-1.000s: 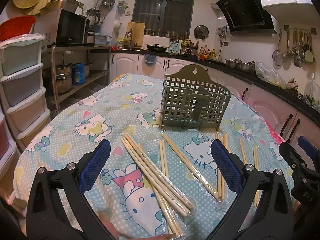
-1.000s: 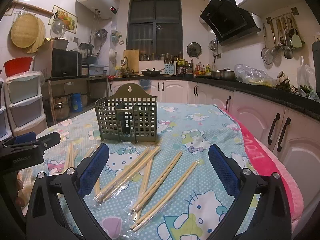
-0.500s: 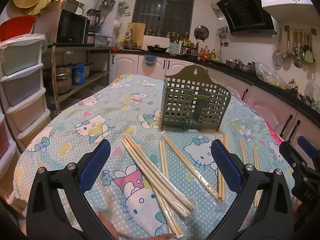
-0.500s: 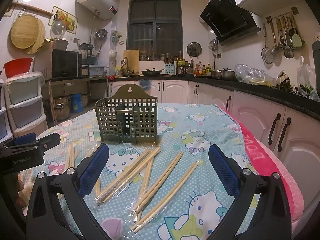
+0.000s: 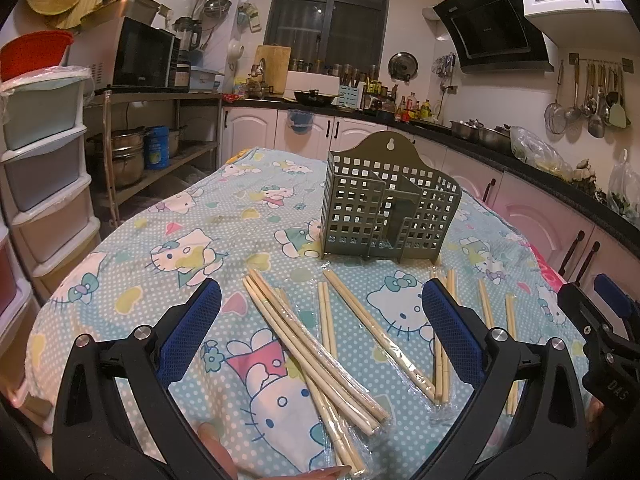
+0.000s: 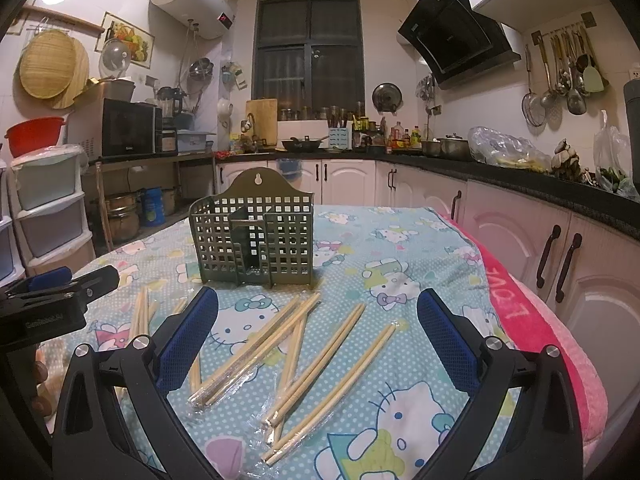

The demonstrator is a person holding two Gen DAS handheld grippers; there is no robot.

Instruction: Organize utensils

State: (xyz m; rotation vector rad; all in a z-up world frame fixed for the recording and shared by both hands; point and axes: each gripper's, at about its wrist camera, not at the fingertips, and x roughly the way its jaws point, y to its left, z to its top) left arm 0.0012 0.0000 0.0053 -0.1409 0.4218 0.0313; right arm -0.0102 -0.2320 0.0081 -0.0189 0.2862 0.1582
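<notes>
On the table's cartoon-print cloth: perforated olive plastic utensil holder, upright; slender pale wooden chopsticks in clear wrappers, scattered before it. Left gripper and right gripper: blue-padded jaws spread, nothing held.

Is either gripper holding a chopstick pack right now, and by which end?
Nothing is held. The left gripper and right gripper are both open above the wrapped chopsticks on the table.

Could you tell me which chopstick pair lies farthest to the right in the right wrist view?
The lone wrapped pair nearest the pink towel, touching no other chopsticks.
</notes>
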